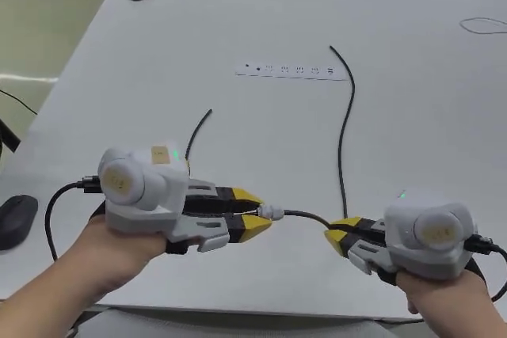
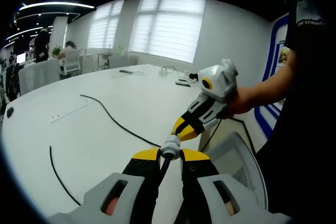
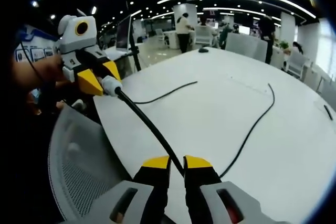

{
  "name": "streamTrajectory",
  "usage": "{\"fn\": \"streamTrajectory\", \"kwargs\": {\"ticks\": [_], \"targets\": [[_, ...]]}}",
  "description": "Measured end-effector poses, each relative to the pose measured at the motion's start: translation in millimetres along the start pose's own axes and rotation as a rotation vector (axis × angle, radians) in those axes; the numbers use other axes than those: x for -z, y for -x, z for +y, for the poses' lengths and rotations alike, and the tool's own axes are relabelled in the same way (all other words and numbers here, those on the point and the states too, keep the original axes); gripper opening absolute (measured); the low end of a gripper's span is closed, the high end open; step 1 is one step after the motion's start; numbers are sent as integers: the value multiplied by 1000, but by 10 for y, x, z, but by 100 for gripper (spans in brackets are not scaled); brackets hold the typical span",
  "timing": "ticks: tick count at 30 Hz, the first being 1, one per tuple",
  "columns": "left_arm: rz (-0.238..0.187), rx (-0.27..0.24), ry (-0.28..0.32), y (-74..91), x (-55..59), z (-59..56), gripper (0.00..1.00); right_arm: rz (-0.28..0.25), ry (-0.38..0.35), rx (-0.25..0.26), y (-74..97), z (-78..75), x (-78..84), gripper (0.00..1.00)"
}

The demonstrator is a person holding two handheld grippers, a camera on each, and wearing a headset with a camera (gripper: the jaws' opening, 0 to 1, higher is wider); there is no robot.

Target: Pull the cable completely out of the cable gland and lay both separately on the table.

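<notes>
At table (image 1: pixel 412 116) edge, pale gland (image 1: pixel 272 212) clamped in left hand-held gripper (image 1: pixel 261 210), black cable (image 1: pixel 343 132) in right hand-held gripper (image 1: pixel 336 235).

No legible txt; small print on shirt (image 2: pixel 310 129) too blurry to read.
</notes>
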State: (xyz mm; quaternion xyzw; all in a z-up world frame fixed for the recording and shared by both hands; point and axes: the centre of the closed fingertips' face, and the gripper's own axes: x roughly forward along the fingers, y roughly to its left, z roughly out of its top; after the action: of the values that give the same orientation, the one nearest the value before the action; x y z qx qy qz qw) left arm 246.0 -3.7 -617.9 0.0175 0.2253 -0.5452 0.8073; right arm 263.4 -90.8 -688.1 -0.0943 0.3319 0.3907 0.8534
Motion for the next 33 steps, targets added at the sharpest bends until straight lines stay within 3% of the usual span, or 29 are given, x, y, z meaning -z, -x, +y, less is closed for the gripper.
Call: {"fn": "streamTrajectory", "kwargs": {"ticks": [5, 11, 16, 26, 33], "targets": [[1, -3, 3, 18, -7, 22, 15, -15, 31, -14, 80, 55, -99, 17], [10, -7, 4, 15, 21, 31, 15, -57, 191, -27, 127, 246, -412, 21], [12, -4, 5, 6, 22, 19, 15, -46, 315, -47, 83, 467, -559, 21], [19, -7, 5, -5, 46, 8, 15, -39, 414, -32, -5, 590, -699, 11], [24, -7, 8, -4, 54, 7, 15, -15, 494, -47, -32, 671, -656, 3]]}}
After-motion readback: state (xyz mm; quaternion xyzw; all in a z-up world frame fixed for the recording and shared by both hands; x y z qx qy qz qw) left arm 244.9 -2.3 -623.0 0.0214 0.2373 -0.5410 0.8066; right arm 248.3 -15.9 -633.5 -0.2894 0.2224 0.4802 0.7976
